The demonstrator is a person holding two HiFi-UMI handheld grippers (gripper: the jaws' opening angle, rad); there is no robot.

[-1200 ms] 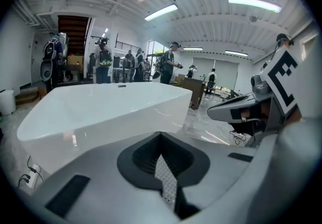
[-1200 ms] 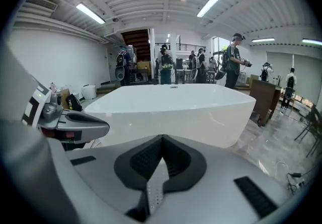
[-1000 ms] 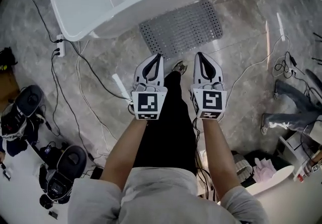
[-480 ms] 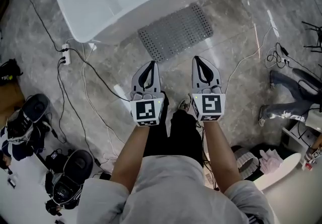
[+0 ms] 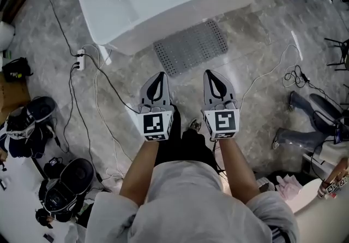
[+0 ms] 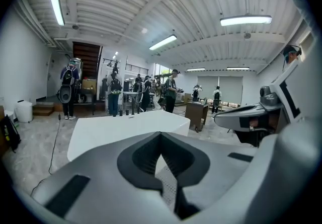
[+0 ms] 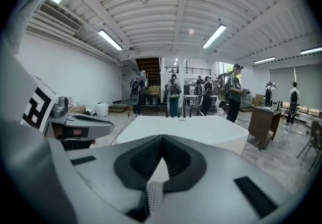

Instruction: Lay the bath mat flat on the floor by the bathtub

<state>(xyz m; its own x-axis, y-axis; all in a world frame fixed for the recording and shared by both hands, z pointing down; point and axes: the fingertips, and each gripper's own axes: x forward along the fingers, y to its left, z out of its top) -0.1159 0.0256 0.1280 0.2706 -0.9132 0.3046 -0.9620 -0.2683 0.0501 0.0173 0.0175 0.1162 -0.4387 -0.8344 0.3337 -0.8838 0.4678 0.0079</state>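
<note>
The grey perforated bath mat (image 5: 191,46) lies flat on the marble floor, right against the front of the white bathtub (image 5: 163,1). My left gripper (image 5: 160,74) and right gripper (image 5: 209,72) hang side by side in the air, nearer to me than the mat and apart from it. Both are shut with nothing between the jaws. In the left gripper view the left gripper (image 6: 160,135) has its tips together over the bathtub (image 6: 126,130), and a strip of the mat (image 6: 168,188) shows through the jaw window. The right gripper (image 7: 162,140) looks the same, with the mat (image 7: 152,195) below.
Cables run over the floor left of the tub, past a power strip (image 5: 79,59). Bags and gear (image 5: 24,124) lie at the left, boots (image 5: 305,122) and more cable at the right. Several people stand far behind the tub (image 7: 173,92).
Both grippers have come up and back from the mat together. The head view has risen too, so more of the tub shows and the mat looks smaller and farther off.
</note>
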